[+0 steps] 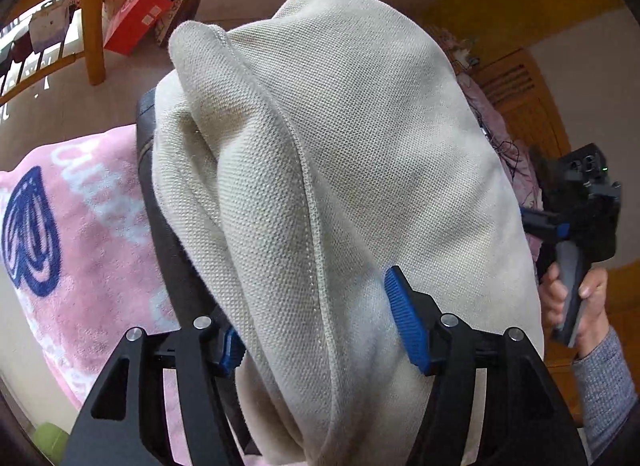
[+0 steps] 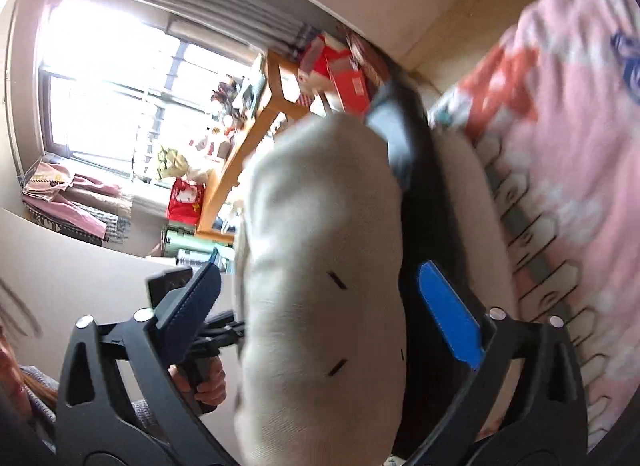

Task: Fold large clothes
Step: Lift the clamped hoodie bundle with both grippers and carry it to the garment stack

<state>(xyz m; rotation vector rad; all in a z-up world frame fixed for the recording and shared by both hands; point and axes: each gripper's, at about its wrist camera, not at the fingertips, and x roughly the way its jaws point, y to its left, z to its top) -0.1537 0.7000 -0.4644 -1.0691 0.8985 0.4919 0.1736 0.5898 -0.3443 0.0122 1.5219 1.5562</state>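
Note:
A cream knit garment (image 1: 340,153) with a dark inner layer (image 1: 160,234) hangs bunched between the fingers of my left gripper (image 1: 316,330), which is shut on it. The same garment (image 2: 320,266) fills the middle of the right wrist view, with its dark band (image 2: 404,133) running up the right side. It lies between the wide-apart blue pads (image 2: 448,318) of my right gripper (image 2: 320,306), which is open. The right gripper also shows in the left wrist view (image 1: 536,221), held in a hand at the right edge.
A pink blanket (image 1: 80,234) with blue print lies below; it also shows in the right wrist view (image 2: 568,169). A wooden table (image 1: 92,17) with red bags (image 1: 136,13) stands behind. A bright window (image 2: 120,85) and wooden doors (image 1: 524,105) are in the background.

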